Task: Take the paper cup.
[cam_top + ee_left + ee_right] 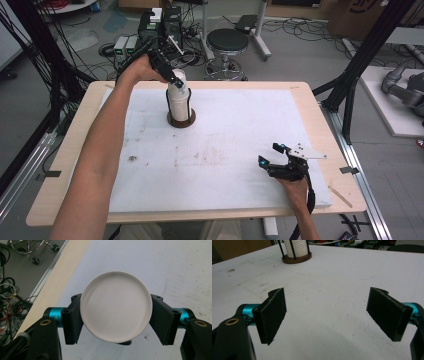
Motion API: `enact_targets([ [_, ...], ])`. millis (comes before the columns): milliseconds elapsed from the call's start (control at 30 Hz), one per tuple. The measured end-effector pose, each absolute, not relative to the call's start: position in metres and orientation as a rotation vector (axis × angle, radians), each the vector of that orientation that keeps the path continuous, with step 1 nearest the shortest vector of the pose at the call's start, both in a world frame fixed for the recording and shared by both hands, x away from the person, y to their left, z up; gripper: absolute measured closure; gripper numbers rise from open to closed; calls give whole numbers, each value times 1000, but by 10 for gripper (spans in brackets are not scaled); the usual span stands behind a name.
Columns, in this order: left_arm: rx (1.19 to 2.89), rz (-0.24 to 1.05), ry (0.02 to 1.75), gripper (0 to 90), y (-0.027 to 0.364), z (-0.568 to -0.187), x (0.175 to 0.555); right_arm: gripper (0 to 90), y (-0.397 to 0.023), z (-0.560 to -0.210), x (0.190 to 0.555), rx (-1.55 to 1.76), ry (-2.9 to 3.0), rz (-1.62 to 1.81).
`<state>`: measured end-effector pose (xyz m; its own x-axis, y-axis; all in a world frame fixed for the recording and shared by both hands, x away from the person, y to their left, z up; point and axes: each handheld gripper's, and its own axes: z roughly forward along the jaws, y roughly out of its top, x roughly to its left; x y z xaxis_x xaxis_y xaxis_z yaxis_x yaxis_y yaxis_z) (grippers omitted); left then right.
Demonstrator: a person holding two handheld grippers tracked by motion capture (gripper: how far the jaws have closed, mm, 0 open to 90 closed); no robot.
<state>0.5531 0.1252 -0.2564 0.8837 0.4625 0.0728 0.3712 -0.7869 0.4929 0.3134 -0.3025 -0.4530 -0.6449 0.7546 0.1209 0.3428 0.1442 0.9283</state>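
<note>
Between the left gripper (116,320) jaws sits a white disc (116,306), clamped at both edges and hiding the stack below. Well apart, the right gripper (327,315) gapes wide, holding nothing.

From here I read the disc (116,307) betw. the left gripper (116,322) fingers (72,322) as matt white, prob. ceramic or plastic, smooth w/ a faint raised rim. Fingers look like matt black plastic, slightly grainy; teal parts behind them have an anodised-metal sheen, plus a brass-coloured insert. Right gripper (334,315) fingers (273,315): same matt black, edges a bit frayed and rough. Stack of white discs (177,97) sits in a rack (181,119) w/ thin black rods and a dark brown base, wood-like. Surface (225,150) is a white matt sheet, scuffed and speckled w/ brownish stains; its border is pale, smooth wood.
</note>
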Motion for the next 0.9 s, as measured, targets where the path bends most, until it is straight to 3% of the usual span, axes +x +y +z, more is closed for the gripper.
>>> enact_targets([
  [900, 2493, 286, 630, 358, 138, -234, 546, 165, -302, -453, 313, 1055, 2055, 1503],
])
